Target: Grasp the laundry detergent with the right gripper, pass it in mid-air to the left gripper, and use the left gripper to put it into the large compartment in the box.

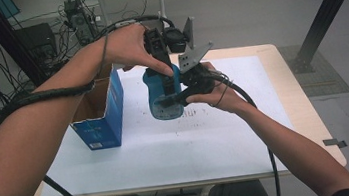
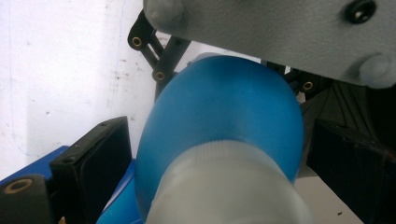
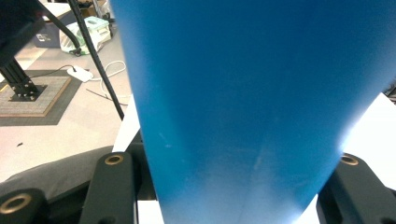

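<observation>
Blue bottle (image 3: 243,102) sits pinched in my right tongs (image 1: 172,99) above the white table (image 1: 227,137); my left tongs (image 1: 160,62) stand spread around its pale cap (image 2: 229,186), beside a blue box (image 1: 101,114).

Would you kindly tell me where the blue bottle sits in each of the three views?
High view: blue bottle at centre, above the table.
Left gripper view: centre, seen from its white cap end.
Right gripper view: its blue body spans the middle.
Shared landmark: the white sheet on the table.
</observation>
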A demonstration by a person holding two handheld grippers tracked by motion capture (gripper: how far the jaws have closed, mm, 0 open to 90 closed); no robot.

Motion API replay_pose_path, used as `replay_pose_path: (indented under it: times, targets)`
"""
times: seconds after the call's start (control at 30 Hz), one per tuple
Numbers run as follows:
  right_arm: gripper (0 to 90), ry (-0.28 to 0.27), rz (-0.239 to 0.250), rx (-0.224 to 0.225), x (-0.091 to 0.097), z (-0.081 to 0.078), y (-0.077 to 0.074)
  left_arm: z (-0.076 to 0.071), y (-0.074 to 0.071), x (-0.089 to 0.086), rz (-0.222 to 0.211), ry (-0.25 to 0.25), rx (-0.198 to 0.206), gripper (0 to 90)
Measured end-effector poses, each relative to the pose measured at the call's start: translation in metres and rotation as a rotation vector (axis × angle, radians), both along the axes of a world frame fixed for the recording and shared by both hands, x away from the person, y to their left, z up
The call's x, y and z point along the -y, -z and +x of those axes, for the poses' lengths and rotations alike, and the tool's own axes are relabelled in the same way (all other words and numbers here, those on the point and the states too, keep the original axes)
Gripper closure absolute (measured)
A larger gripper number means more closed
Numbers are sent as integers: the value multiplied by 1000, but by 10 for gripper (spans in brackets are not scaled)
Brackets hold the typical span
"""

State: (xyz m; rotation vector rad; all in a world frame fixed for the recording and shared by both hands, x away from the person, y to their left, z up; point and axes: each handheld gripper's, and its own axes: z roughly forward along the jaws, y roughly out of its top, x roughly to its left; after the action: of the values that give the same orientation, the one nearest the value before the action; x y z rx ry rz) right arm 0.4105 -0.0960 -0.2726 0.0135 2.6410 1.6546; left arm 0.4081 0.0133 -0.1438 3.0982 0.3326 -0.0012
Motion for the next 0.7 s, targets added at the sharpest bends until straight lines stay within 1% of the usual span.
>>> replay_pose_path:
  times: [0.1,0.17,0.2,0.23,0.3,0.33,0.4,0.47,0.53,0.7]
  targets:
    - [440,-1,1,1,0,0,0,0,0,0,3,0,10,139]
    - [439,-2,2,2,0,-1,0,0,0,0,5,4,11,194]
    - [439,-2,2,5,0,-1,0,0,1,0,9,5,13,194]
    - [439,-3,2,10,0,0,-1,0,1,0,16,8,15,214]
    - [439,-1,1,13,0,0,-1,0,1,0,16,8,15,224]
    - [439,-4,3,2,1,-1,-1,-1,1,0,10,6,14,247]
    - [439,-6,4,1,1,-1,-1,-1,1,0,11,6,14,257]
    - [440,-4,3,9,1,-1,-1,-1,1,-1,17,8,15,300]
    - [439,-8,3,9,1,-1,-1,-1,1,-1,20,8,16,324]
    - [439,-11,-3,8,0,-2,0,-1,2,0,30,8,17,338]
